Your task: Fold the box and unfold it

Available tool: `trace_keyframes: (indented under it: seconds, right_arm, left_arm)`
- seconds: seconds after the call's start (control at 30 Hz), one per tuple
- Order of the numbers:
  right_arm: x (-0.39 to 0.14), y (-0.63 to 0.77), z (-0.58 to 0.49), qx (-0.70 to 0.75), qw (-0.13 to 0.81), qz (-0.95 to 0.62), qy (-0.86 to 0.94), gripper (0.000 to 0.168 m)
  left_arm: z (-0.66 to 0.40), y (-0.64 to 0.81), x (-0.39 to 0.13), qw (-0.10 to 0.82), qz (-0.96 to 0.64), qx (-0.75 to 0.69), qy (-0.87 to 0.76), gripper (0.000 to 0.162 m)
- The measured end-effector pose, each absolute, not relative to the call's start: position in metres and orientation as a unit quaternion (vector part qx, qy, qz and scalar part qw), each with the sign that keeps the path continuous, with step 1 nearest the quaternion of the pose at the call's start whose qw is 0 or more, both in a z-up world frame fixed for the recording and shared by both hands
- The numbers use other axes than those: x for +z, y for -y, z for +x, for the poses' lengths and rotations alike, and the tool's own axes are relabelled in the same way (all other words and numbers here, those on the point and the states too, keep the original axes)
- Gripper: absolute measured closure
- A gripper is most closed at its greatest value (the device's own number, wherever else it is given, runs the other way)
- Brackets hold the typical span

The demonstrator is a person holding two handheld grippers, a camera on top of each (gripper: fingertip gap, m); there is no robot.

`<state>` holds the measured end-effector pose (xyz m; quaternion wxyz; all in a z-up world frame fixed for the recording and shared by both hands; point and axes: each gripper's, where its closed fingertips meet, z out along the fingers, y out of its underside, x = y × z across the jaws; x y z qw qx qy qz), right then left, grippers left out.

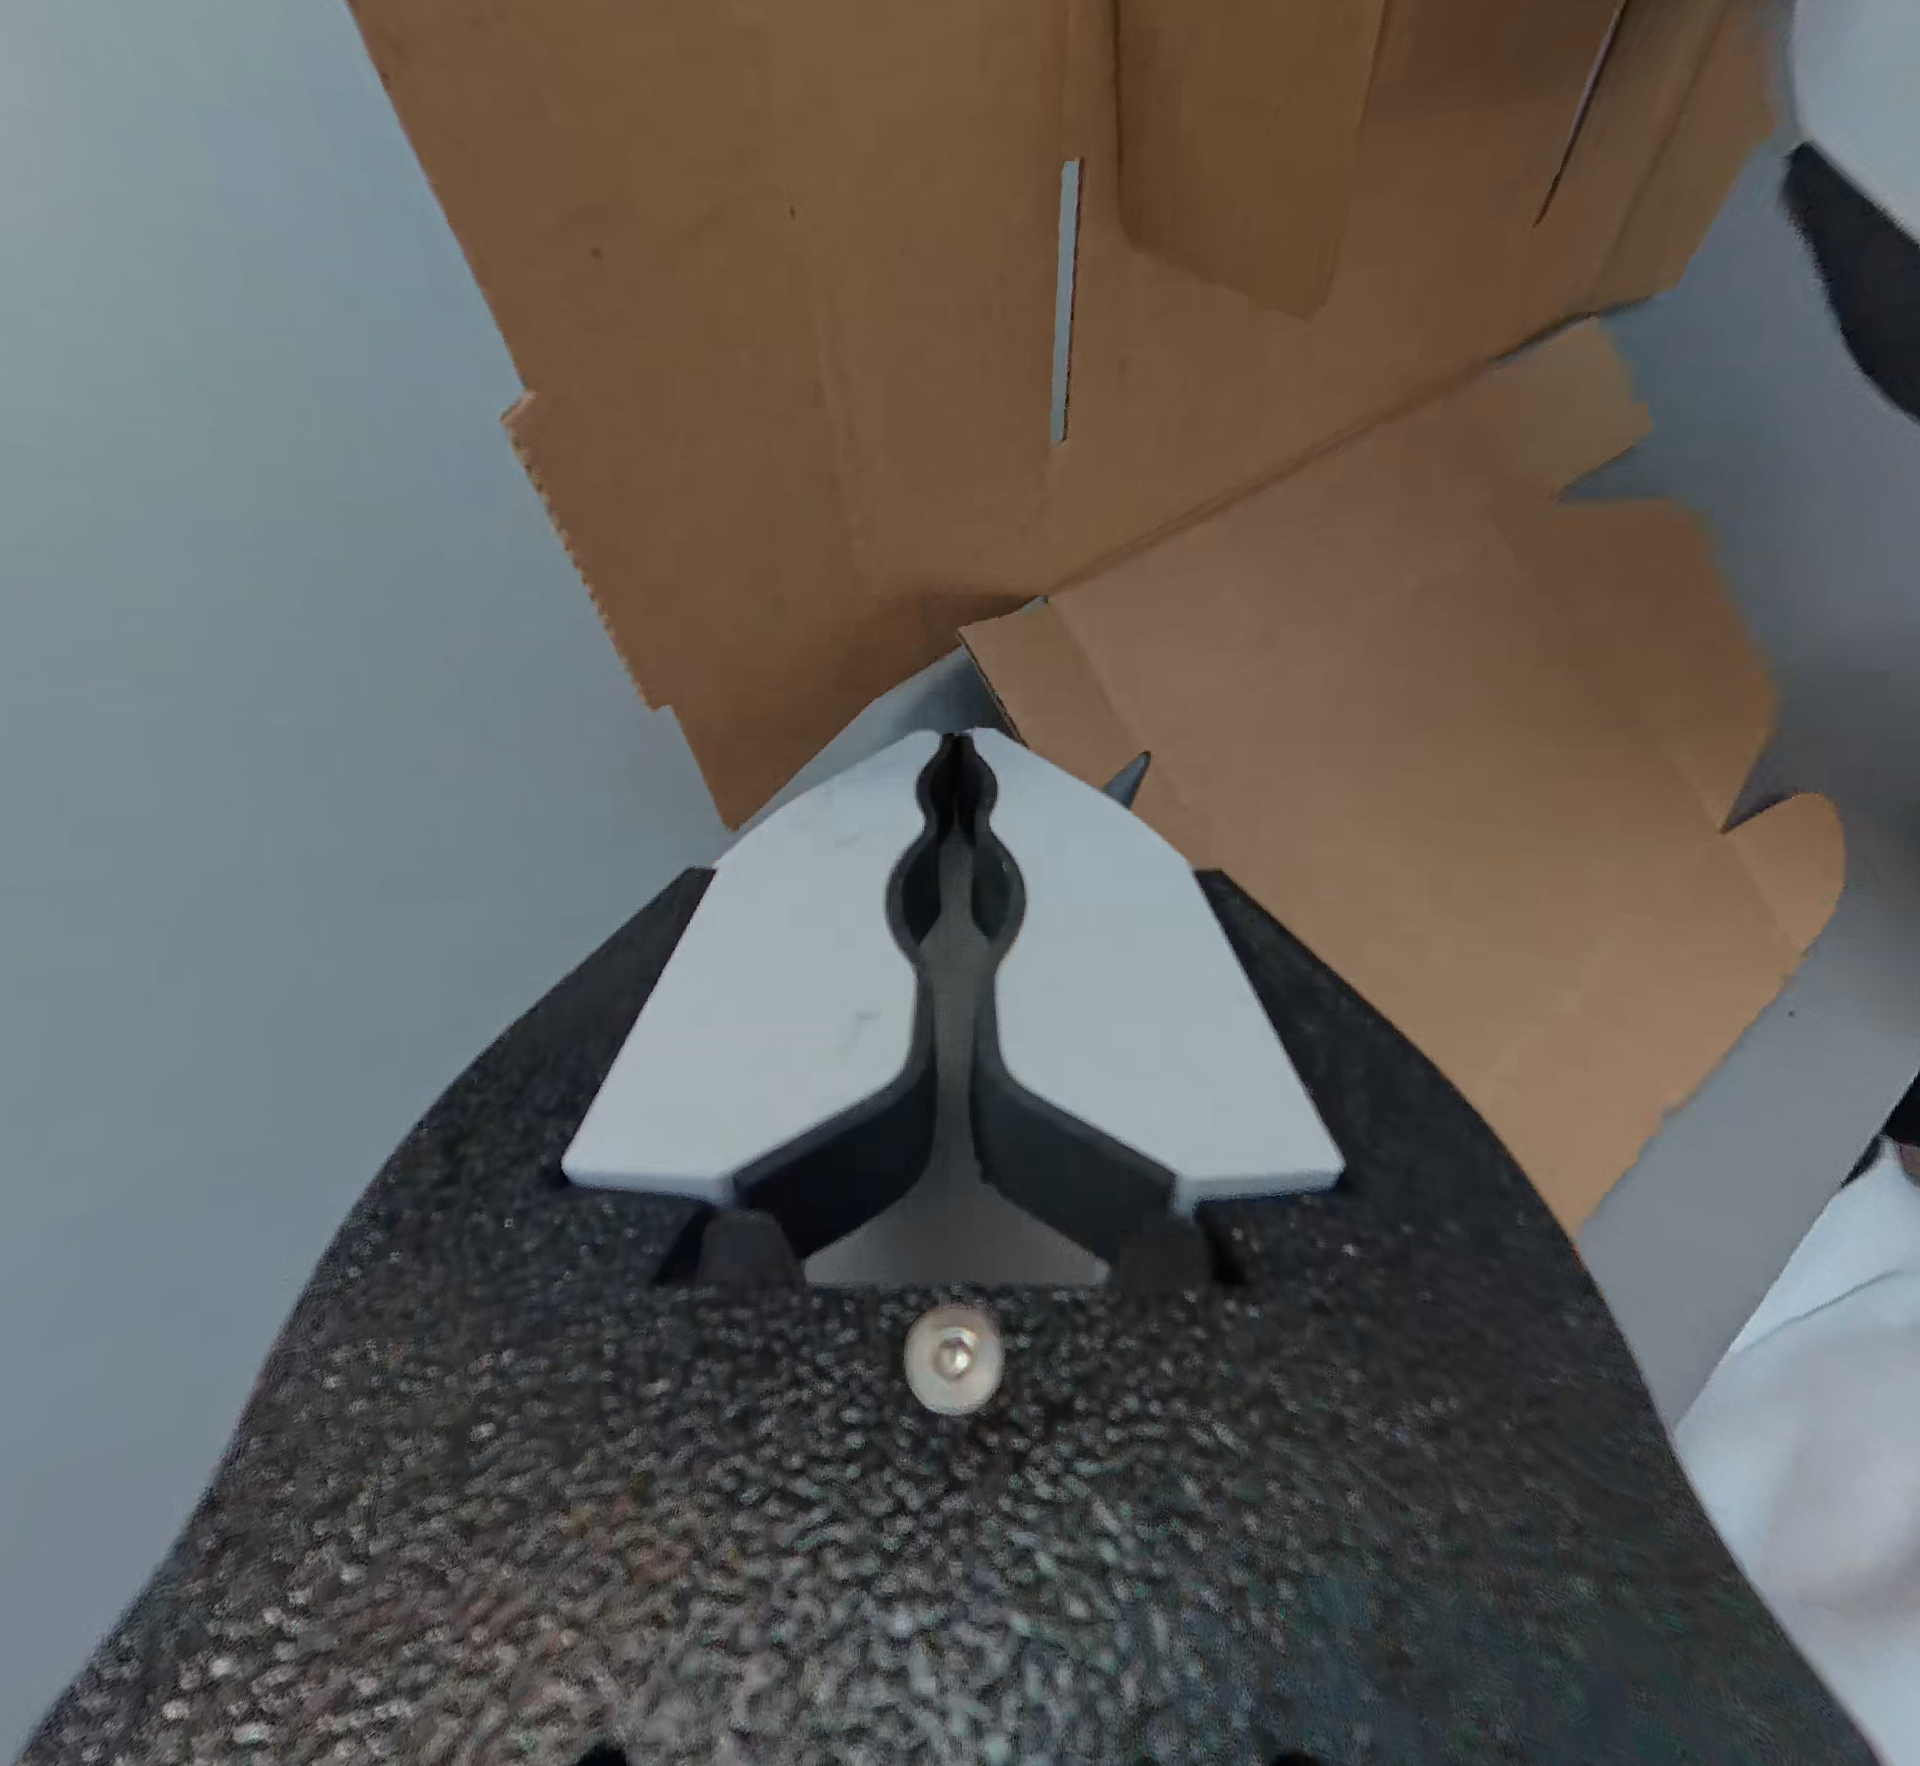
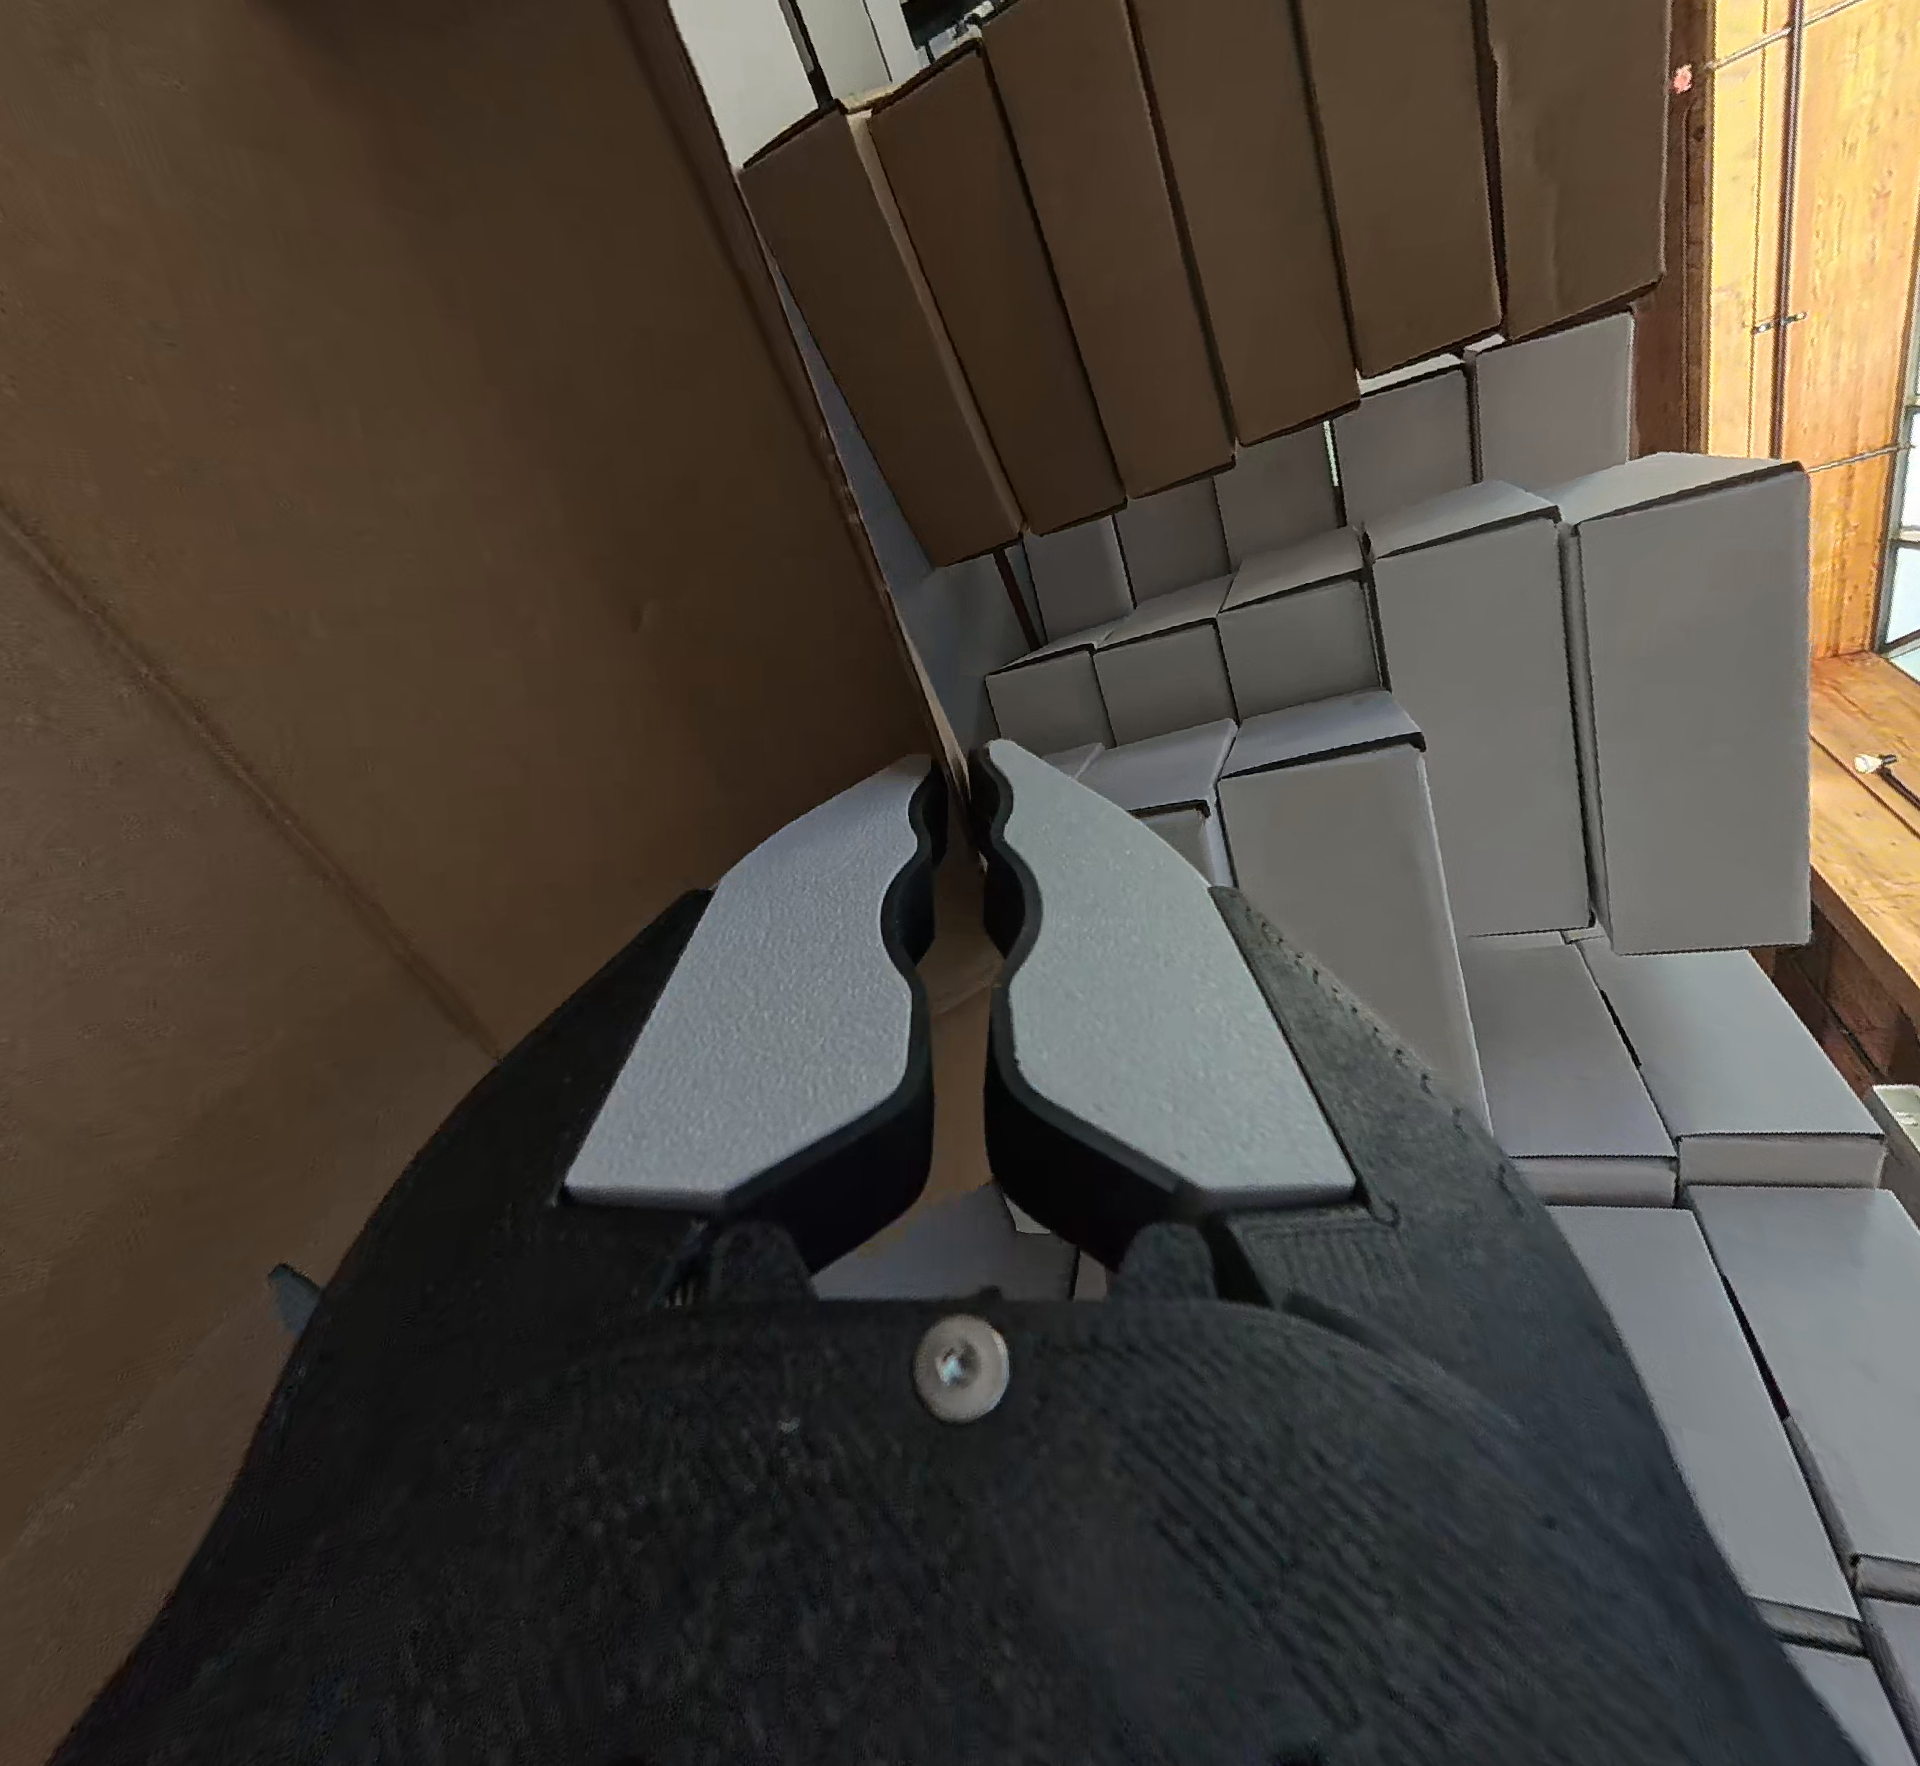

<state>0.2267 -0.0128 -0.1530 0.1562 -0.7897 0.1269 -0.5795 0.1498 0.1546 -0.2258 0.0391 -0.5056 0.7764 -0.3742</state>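
The brown cardboard box (image 1: 831, 262) is an opened-out blank with creases, flaps and a slot, tilted up off the grey table. My left gripper (image 1: 956, 748) is shut with nothing between its fingers. Its tips sit just below the notch between two flaps, close to the cardboard. My right gripper (image 2: 964, 781) is shut on the edge of a large panel of the box (image 2: 364, 469), which fills the left of the right wrist view. Cardboard shows between its fingers. A blurred white and black shape at the top right of the left wrist view (image 1: 1855, 189) looks like the right gripper.
Rows of folded brown boxes (image 2: 1195, 210) and grey boxes (image 2: 1507, 729) are stacked behind the held panel. A wooden wall and ledge (image 2: 1849, 366) stand at the far right. The grey table (image 1: 208, 573) lies under the box. A white sleeve (image 1: 1808, 1425) is at the lower right.
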Motion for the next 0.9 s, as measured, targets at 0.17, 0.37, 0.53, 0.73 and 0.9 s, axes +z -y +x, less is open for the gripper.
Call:
trace_keyframes:
  seconds: [0.17,0.37,0.53,0.73,0.9]
  right_arm:
    - [-0.153,0.01,0.227,-0.569,0.175,-0.792,-0.135,0.163]
    - [-0.155,0.012,0.227,-0.566,0.181,-0.793,-0.133,0.163]
    - [-0.158,0.016,0.228,-0.558,0.195,-0.795,-0.135,0.162]
    - [-0.154,0.016,0.228,-0.575,0.195,-0.786,-0.118,0.162]
    - [-0.139,0.019,0.235,-0.641,0.175,-0.744,-0.073,0.164]
  left_arm:
    - [0.151,-0.126,-0.209,0.059,-0.45,-0.425,-0.783,0.162]
    - [0.147,-0.093,-0.221,0.22,-0.276,-0.313,-0.882,0.162]
    - [0.143,-0.084,-0.234,0.248,-0.211,-0.264,-0.908,0.162]
    - [0.146,-0.086,-0.22,0.241,-0.248,-0.338,-0.875,0.162]
    - [0.174,-0.125,-0.156,0.292,-0.315,-0.454,-0.78,0.162]
